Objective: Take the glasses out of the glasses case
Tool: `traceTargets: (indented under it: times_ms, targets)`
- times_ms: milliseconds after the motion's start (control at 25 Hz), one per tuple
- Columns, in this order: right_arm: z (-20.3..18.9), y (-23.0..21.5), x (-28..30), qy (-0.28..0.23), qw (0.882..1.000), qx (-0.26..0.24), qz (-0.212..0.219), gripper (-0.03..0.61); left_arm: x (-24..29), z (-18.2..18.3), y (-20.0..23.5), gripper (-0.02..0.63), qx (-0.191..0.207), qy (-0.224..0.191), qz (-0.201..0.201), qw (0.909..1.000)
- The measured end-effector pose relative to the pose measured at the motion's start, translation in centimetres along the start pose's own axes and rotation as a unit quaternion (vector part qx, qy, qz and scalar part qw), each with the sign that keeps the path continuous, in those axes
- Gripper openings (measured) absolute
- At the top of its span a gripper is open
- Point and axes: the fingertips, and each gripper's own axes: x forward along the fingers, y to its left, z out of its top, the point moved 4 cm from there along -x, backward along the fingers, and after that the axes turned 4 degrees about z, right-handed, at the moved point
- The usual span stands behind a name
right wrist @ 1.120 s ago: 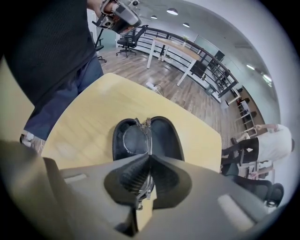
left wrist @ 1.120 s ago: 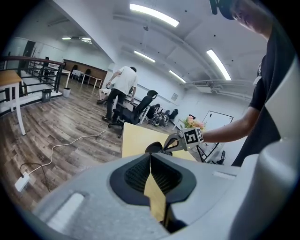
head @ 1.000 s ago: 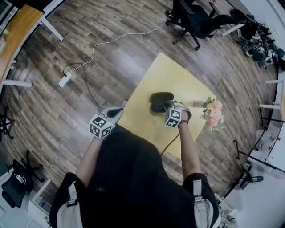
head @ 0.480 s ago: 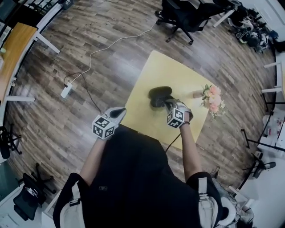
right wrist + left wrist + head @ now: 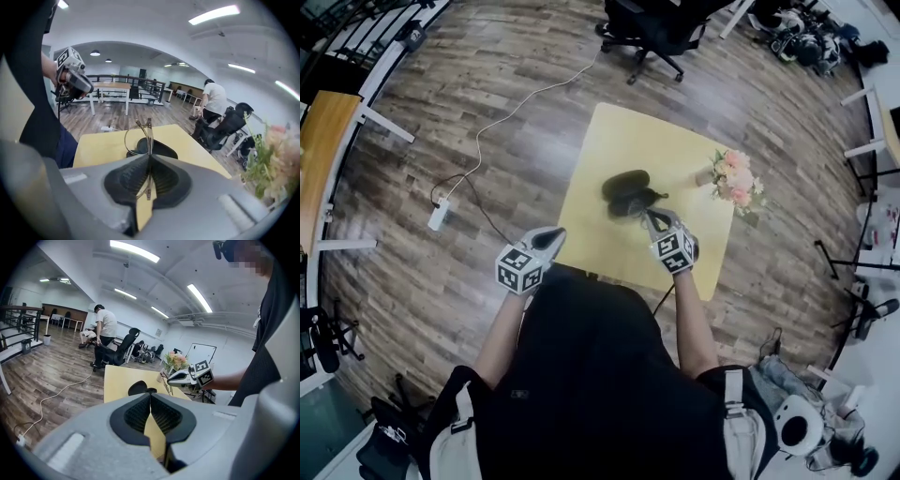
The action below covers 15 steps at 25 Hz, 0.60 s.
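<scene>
Glasses (image 5: pixel 138 133) clamped in right gripper (image 5: pixel 149 158) fingers, right by open glasses case (image 5: pixel 625 184) on yellow tabletop (image 5: pixel 609 141). Left gripper (image 5: pixel 150 397) fingers pressed together, empty, well apart from glasses case.

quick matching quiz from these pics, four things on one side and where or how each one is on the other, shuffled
Things:
1. glasses
2. glasses case
3. flowers
4. left gripper

States:
a. shut on nothing, off the table's near left corner
b. lying open on the yellow table
c. pink, at the table's right edge in the head view
d. pinched in the right gripper

Pairs: 1-d, 2-b, 3-c, 4-a
</scene>
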Motion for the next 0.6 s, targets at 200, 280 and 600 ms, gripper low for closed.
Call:
traceTargets:
  times_ms: [200, 280, 600]
  targets:
    - [-0.7, 0.7, -2.0, -0.048, 0.996, 0.079, -0.007, 0.014, 0.9, 0.0, -1.3, 0.012, 0.013, 0.005, -0.017, 0.9998]
    - [-0.9, 1.3, -2.9, -0.065, 0.992, 0.107, -0.009, 0.014, 0.9, -0.2, -1.8, 0.012, 0.017, 0.007, -0.023, 0.9996]
    - [-3.0, 4.3, -4.3, -0.088, 0.984, 0.156, -0.01, 0.014, 0.8, -1.1, -3.5, 0.012, 0.026, 0.009, -0.032, 0.9991]
